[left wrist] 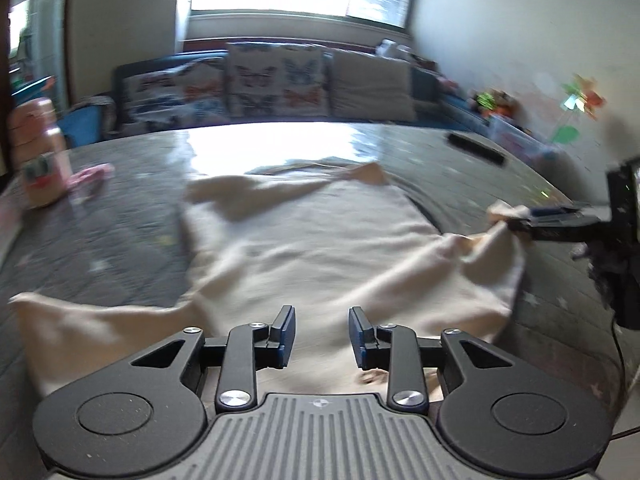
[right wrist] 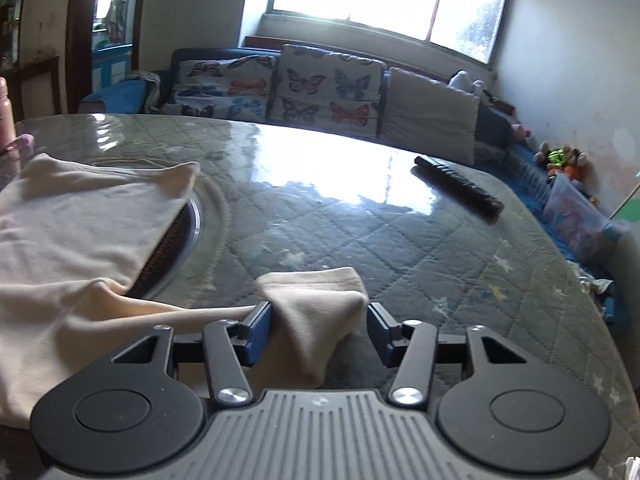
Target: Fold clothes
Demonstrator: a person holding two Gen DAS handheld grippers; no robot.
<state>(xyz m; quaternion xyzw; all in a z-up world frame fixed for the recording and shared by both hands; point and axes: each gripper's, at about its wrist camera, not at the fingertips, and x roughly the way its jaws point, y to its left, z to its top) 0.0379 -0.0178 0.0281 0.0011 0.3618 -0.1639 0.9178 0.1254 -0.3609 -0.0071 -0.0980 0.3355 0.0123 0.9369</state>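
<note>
Your left gripper (left wrist: pixel 322 334) half open, empty, above cream garment (left wrist: pixel 304 248) spread on quilted table (right wrist: pixel 400 240). Your right gripper (right wrist: pixel 319 330) half open, sleeve end (right wrist: pixel 316 300) loose between jaws. Bare table right; remote (right wrist: pixel 458 186) far.

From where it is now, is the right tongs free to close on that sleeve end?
Probably yes: the cream sleeve end already lies between the open right tongs, nothing lies over it, and the remote sits far off.
</note>
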